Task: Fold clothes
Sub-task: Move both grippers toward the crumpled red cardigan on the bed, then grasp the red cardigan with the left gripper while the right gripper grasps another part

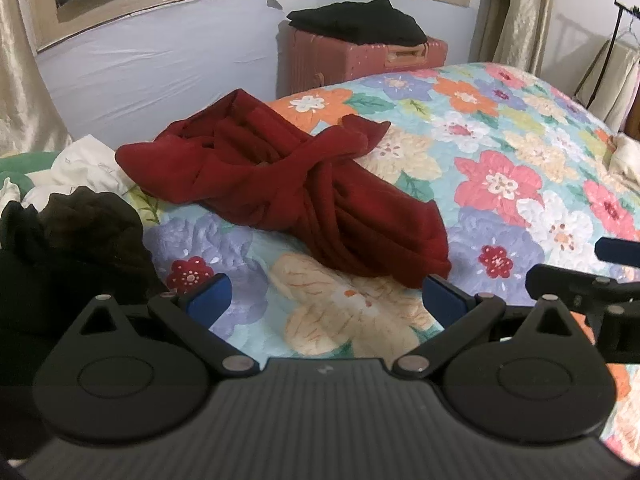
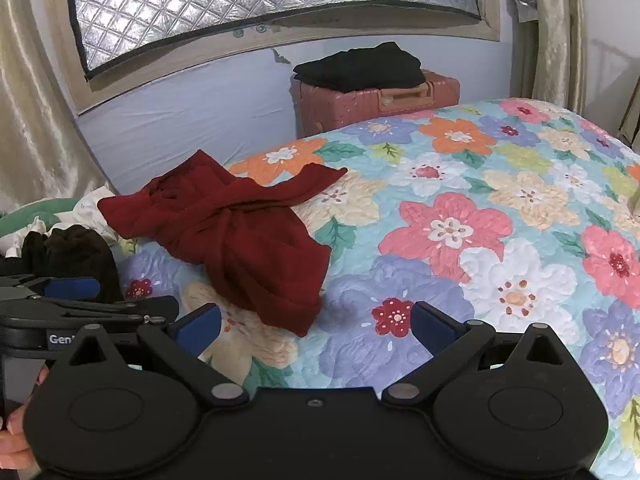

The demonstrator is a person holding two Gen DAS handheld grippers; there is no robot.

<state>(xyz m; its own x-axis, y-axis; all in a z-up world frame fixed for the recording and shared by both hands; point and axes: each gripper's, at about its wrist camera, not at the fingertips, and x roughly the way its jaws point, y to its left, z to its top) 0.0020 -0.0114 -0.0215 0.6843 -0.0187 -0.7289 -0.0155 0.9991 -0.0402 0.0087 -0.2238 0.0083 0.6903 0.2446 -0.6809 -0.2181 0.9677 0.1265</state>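
We hold both claws low over a bed covered with a floral quilt (image 2: 460, 216), and neither grips anything. Our left claw (image 1: 326, 300) stands wide open, its blue pads spread apart above a cream flower in the quilt. Our right claw (image 2: 316, 326) is likewise spread open, hovering just beside the left one, whose side shows at the left edge of the right wrist view. The dark red garment (image 1: 288, 188) lies crumpled and twisted on the quilt just ahead of the claws, its folds crossing over one another, with one end pointing toward us and the rest trailing off to the far left edge of the bed. To the left of it sits a heap of other clothes: a dark brown piece (image 1: 92, 220) nearest us, white fabric (image 1: 80, 168) behind it. Beyond the bed, a folded black garment (image 2: 360, 66) rests on top of a pink suitcase (image 2: 360, 104) against the wall.
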